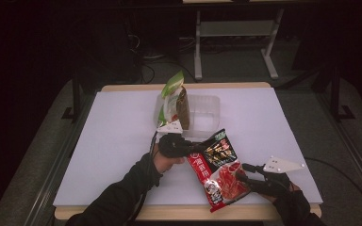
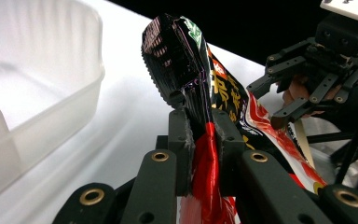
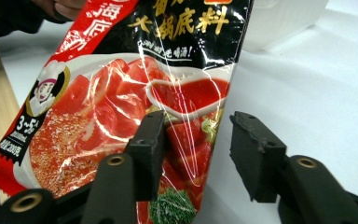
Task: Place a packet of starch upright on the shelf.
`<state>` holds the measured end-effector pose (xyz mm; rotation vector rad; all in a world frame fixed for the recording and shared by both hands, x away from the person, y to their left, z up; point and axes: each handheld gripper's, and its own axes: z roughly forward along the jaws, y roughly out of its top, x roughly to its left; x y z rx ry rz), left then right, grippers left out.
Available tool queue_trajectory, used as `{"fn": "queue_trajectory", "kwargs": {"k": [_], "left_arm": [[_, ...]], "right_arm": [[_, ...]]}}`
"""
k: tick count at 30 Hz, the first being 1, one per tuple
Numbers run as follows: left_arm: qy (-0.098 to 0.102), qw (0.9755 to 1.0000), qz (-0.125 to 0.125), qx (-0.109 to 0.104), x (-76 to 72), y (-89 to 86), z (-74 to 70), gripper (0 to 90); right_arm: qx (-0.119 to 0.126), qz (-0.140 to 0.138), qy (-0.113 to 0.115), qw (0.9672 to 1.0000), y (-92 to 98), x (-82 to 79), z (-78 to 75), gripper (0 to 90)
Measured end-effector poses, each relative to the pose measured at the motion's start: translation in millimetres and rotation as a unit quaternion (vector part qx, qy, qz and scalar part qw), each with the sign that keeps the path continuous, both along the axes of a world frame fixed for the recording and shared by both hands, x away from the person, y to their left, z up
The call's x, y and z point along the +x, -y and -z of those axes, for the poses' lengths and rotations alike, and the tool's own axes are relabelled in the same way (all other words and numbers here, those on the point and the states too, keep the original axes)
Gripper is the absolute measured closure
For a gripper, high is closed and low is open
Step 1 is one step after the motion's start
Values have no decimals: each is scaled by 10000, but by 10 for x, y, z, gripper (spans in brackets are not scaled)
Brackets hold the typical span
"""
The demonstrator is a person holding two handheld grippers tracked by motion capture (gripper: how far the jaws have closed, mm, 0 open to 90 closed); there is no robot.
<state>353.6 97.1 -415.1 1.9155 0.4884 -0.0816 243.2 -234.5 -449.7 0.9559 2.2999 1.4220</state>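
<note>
**At the near edge of the counter, a red sauce packet is hanging between two grippers**

Over the front half of the counter (image 1: pixel 122 141), the left gripper (image 1: pixel 181 143) is pinching the red-and-black sauce packet (image 1: pixel 219 172) by its edge, with its jaws clamped together on the crumpled film. The packet is lying slantwise from that grip toward the person's right, its lower end reaching close to the counter's near edge. It appears to be held this way so that one end is fixed while the other is offered to the second tool. The right gripper (image 1: pixel 245 172) is sitting at the packet's lower right side with its jaws apart, one on the printed face and the other beyond the packet's edge over bare counter, so it is probably lining up for a grasp rather than gripping.

Behind them, a clear plastic tub (image 1: pixel 205 110) is standing mid-counter with a green packet (image 1: pixel 173 94) and a brown packet (image 1: pixel 184 108) propped upright at its left end, which suggests the tub is where packets are being collected.

The high view is giving the overall layout. The left gripper view is revealing how tightly the film is bunched between the closed jaws, and is also showing the tub wall just to one side and the other gripper farther off. The right gripper view is making the open gap plain, along with the printed picture of sliced tomato and a small chef figure.
</note>
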Motion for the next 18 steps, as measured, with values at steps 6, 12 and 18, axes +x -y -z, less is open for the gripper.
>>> {"fn": "queue_trajectory", "kwargs": {"k": [6, 12, 18], "left_arm": [[282, 9991, -259, -195, -84, -78, -142, 807], [638, 9960, -488, -390, -204, -170, -327, 806], [758, 9941, -614, -482, -248, -209, -402, 807]], "right_arm": [[-19, 217, 142, 9997, 71, -14, -19, 381], [91, 556, 204, 9982, 215, -13, -31, 359], [162, 719, 204, 9971, 283, -11, -28, 365]]}}
